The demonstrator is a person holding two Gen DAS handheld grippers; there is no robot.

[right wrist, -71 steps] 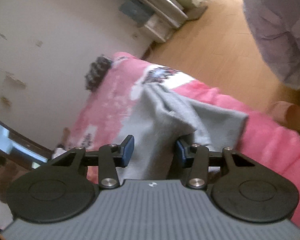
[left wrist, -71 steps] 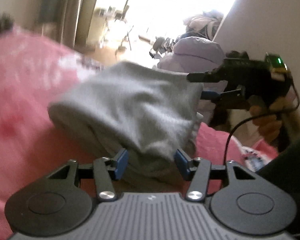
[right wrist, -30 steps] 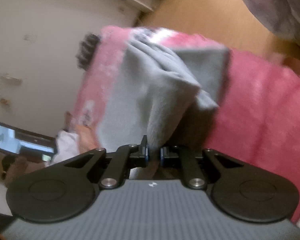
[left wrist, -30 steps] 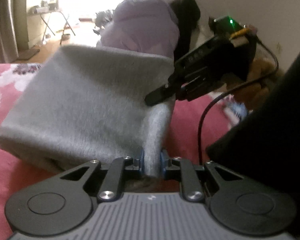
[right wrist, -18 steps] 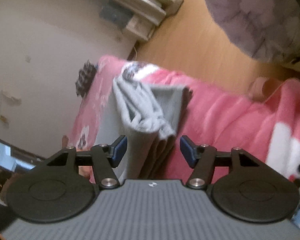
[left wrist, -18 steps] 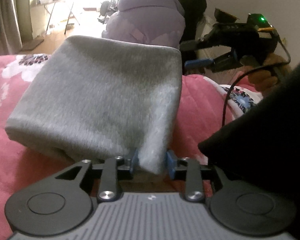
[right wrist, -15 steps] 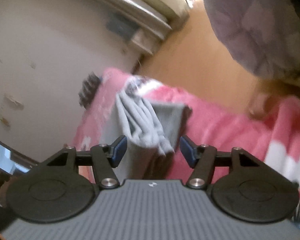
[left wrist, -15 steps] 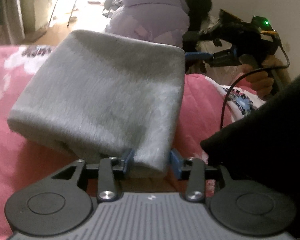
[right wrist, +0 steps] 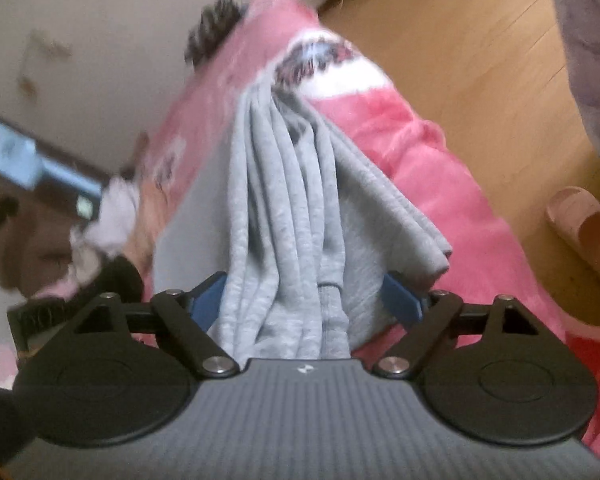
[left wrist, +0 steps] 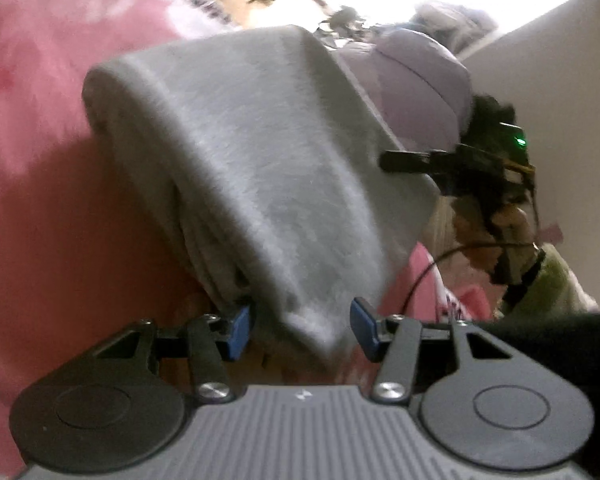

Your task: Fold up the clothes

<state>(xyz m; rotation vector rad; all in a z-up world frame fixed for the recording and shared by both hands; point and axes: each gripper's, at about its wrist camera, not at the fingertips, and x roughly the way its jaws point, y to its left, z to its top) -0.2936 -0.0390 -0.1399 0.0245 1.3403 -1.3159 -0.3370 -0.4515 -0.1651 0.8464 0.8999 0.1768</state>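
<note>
The left gripper [left wrist: 298,330] has its blue-padded fingers [left wrist: 238,328] parted and opening; the near corner of the folded grey fleece garment [left wrist: 268,168] lies between them, and neither pad presses it. The left pad sits just beside the stacked layer edges, while the right pad stands clear of the cloth.

The right gripper [right wrist: 306,300] has its blue-padded fingers [right wrist: 400,298] spread wide and opening too. The bunched, pleated edges of the same grey garment [right wrist: 284,216] run between them toward the camera; whether the pads brush the folds is hard to tell, but they do not clamp them.

The garment lies folded on the pink flowered fleece bedcover [left wrist: 40,120], near the bed's edge above the pale wooden floor [right wrist: 472,52]. Seen from the left wrist, the right gripper [left wrist: 404,160] reaches in at the garment's far side, with a lilac padded jacket [left wrist: 416,92] beyond it. A pink slipper [right wrist: 584,228] rests on the floor.
</note>
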